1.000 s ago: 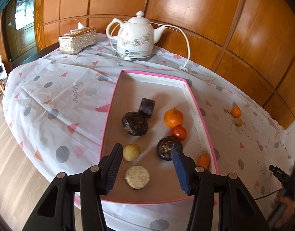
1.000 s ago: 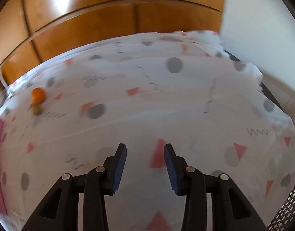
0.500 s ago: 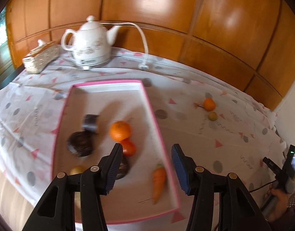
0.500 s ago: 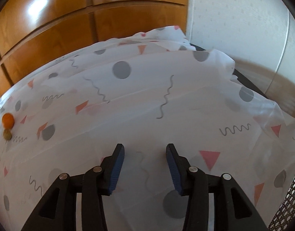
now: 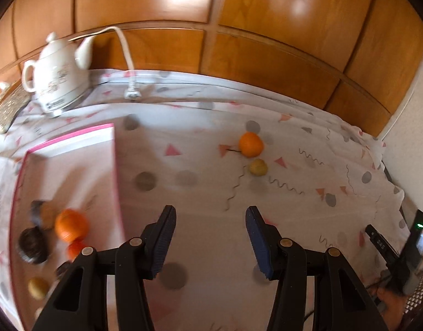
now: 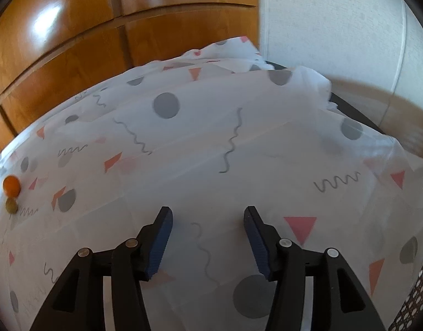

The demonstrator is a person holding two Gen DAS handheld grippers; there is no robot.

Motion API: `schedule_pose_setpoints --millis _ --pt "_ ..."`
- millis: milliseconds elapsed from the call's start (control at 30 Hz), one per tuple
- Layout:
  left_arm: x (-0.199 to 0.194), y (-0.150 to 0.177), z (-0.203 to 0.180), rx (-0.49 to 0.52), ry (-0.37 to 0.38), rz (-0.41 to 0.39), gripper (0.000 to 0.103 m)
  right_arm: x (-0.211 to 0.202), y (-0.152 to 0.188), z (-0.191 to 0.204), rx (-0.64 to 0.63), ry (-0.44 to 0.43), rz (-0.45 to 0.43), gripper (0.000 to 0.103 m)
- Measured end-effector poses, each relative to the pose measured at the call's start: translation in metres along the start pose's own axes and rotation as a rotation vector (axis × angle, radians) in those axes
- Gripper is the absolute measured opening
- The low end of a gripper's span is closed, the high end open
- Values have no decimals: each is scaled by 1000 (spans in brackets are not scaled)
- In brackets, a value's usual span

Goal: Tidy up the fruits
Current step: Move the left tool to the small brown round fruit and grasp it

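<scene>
A small orange and a smaller yellow-green fruit lie side by side on the patterned tablecloth, outside the pink-rimmed tray. My left gripper is open and empty, above the cloth in front of them. The tray at the left holds an orange, a red fruit, dark round items and a yellow fruit. My right gripper is open and empty over bare cloth; the two loose fruits, the orange and the yellow-green one, show far left there.
A white kettle with cord and plug and a patterned box stand at the back left. Wood panelling runs behind the table. A device with a green light is at the right edge.
The left gripper has swung right, off the tray, and now faces the two loose fruits. The right gripper has turned further right, toward the table's far corner. Both stay open.
</scene>
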State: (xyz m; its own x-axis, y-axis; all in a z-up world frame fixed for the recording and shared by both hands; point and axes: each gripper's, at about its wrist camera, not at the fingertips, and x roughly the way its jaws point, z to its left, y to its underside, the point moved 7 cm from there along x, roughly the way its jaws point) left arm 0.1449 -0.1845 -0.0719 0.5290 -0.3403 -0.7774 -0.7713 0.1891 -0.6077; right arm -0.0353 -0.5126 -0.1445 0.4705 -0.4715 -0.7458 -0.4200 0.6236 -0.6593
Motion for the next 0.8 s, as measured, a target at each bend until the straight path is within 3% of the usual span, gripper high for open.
schedule_pose_setpoints --millis 333,633,800 --pt "70 -19 -55 80 29 67 52 1 2 7 -32 -1 5 69" --pt "121 -34 -65 56 9 126 47 3 3 10 -47 -9 5 74" --pt "135 -40 -70 73 17 119 27 3 3 11 -52 -8 7 76"
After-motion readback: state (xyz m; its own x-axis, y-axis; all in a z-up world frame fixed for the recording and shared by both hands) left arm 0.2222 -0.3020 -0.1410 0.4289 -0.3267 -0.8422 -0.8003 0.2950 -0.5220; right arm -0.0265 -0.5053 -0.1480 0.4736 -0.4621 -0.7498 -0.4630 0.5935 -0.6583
